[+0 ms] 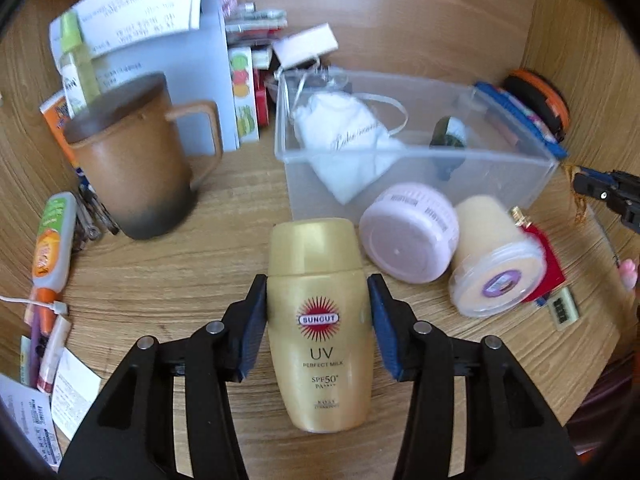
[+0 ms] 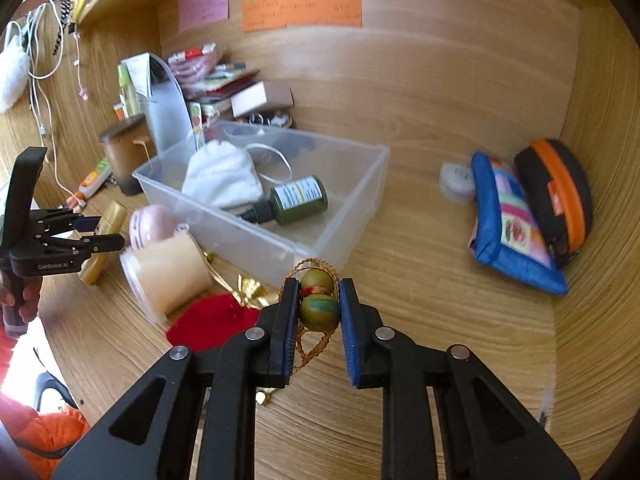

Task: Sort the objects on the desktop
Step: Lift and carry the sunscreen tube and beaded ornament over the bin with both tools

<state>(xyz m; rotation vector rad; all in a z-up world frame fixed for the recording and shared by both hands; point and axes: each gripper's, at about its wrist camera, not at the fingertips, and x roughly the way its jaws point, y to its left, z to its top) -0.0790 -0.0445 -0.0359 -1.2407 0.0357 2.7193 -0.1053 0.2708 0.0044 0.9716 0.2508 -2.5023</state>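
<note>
Landmark: clear plastic bin (image 1: pixel 416 160), open-topped, resting on the wooden counter (image 1: pixel 192 272) toward the back wall. Inside the bin: white drawstring pouch (image 1: pixel 344 140) and dark green bottle (image 2: pixel 296 200) lying on its side.

Against the bin's front wall, on the counter: pink jar (image 1: pixel 408 232) and cream-coloured jar (image 1: pixel 496 256), both tipped over. Left of the bin: brown lidded mug (image 1: pixel 136 160). Right of the bin, near the side wall: blue patchwork pouch (image 2: pixel 512 220) leaning on a black-and-orange case (image 2: pixel 560 192).

Left claw (image 1: pixel 318 320): clenched on the gold sunscreen bottle (image 1: pixel 320 320), pads pressing both flanks just below the cap. Bottle held in front of the bin, long axis in line with the claw fingers, cap end pointing toward the bin's front wall.

Right claw (image 2: pixel 319 304): clenched on a beaded charm (image 2: pixel 318 300), two greenish beads on a gold cord, held in front of the bin's near corner above a red cloth (image 2: pixel 212 320).

Governing relation: bin opening straight ahead of both claws, beyond the front wall. Neither claw clearly nearer. Likely requirement for the next move: forward travel over the front wall before release.
</note>
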